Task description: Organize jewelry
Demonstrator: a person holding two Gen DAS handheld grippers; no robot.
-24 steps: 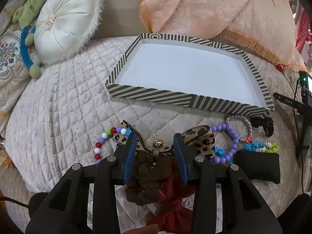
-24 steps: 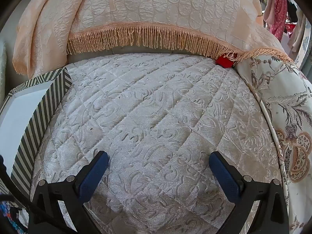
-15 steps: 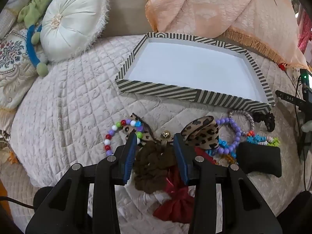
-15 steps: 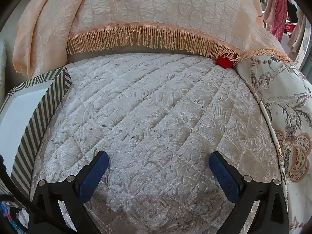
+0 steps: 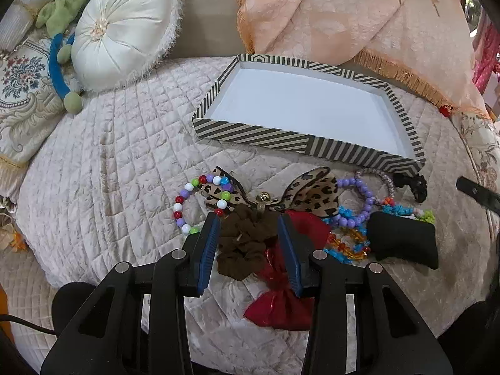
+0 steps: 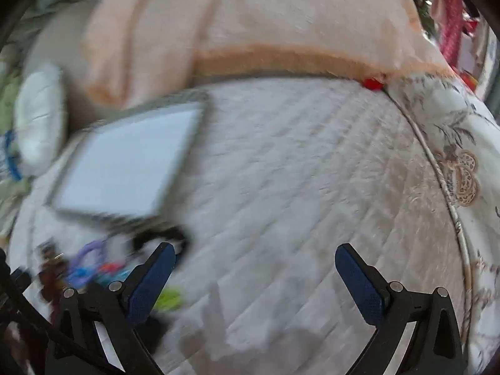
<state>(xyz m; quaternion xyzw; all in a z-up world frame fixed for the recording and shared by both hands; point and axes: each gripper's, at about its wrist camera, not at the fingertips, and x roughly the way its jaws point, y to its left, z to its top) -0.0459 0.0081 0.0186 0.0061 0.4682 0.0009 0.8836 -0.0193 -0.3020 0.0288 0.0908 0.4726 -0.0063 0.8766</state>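
A striped tray [image 5: 250, 131] with a white inside lies on the quilted cushion; it shows blurred in the right wrist view [image 6: 125, 162]. In front of it lies a pile: a leopard bow [image 5: 315, 192], a multicolour bead bracelet [image 5: 187, 206], a purple bead bracelet [image 5: 364, 201], a brown scrunchie [image 5: 247, 243], a red bow [image 5: 281, 300] and a black pouch [image 5: 403, 239]. My left gripper [image 5: 248, 222] is open, its jaws on either side of the brown scrunchie, not closed on it. My right gripper [image 6: 253, 256] is wide open and empty above bare quilt, right of the pile [image 6: 90, 268].
A white round pillow [image 5: 122, 28] and a green and blue plush [image 5: 62, 47] lie at the back left. A peach fringed cloth [image 5: 343, 15] hangs behind the tray. A patterned cushion [image 6: 462, 162] borders the quilt on the right.
My left gripper has drawn back and shifted left, so the pile and tray sit further right. My right gripper has swung left fast, bringing the tray and pile into its blurred view.
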